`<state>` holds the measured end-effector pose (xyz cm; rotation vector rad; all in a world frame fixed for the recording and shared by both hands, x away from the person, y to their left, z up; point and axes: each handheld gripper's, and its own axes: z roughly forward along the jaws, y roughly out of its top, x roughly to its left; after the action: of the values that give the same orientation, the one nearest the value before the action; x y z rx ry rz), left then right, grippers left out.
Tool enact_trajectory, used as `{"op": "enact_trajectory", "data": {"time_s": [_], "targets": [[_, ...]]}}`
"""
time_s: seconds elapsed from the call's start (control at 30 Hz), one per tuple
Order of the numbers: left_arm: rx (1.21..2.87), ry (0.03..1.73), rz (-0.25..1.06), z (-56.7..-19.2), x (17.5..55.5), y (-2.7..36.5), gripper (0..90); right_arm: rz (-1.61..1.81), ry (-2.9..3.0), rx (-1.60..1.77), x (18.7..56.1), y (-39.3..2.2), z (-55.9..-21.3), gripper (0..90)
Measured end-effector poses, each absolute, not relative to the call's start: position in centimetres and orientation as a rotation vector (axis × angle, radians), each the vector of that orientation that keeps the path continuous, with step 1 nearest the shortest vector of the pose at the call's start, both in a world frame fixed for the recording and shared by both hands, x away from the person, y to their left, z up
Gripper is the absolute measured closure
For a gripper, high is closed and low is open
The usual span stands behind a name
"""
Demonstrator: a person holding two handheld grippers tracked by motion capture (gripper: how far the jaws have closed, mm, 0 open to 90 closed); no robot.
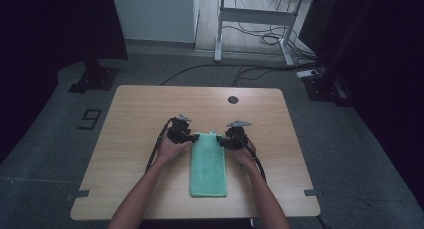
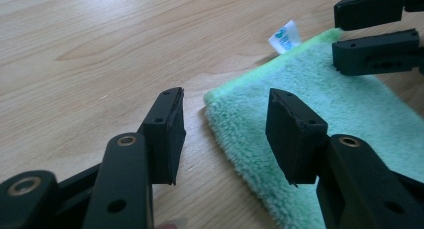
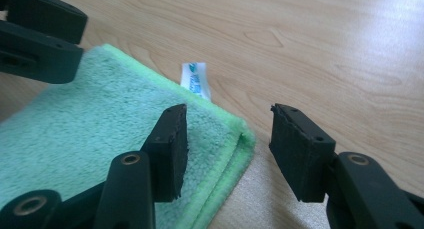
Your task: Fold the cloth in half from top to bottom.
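Two far corners of the folded green towel (image 1: 208,164) sit between each tool's spread jaws, left tool (image 1: 186,137) and right tool (image 1: 226,140), its long axis running toward the person.

Lab or recording room: bare wooden table (image 1: 150,119) on grey carpet floor (image 1: 45,139), taped digit marker (image 1: 89,119), black stand bases (image 1: 93,79), loose cables (image 1: 260,36) under a white desk frame (image 1: 255,14), dark curtained sides.
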<state>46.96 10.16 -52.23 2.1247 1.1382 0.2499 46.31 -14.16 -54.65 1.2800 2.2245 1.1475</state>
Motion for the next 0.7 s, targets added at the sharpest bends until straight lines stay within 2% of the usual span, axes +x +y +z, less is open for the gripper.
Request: {"op": "enact_trajectory", "data": {"time_s": [0.37, 0.5, 0.63, 0.7], "targets": [[2.14, 1.162, 0.244, -53.2, 47.1, 10.3, 54.0, 1.111, 2.237, 1.252, 46.6, -14.0, -55.1, 51.8], [2.163, 1.146, 0.244, -53.4, 47.0, 9.9, 57.5, 1.116, 2.259, 1.217, 46.5, -13.8, -55.1, 61.4], [2.16, 1.136, 0.238, -53.5, 46.9, 9.8, 66.3, 1.141, 2.286, 1.216, 46.6, -13.8, -55.1, 74.4], [2.16, 1.125, 0.232, -53.5, 46.9, 9.7, 68.2, 1.143, 2.29, 1.217, 46.6, -13.9, -55.0, 75.9]]}}
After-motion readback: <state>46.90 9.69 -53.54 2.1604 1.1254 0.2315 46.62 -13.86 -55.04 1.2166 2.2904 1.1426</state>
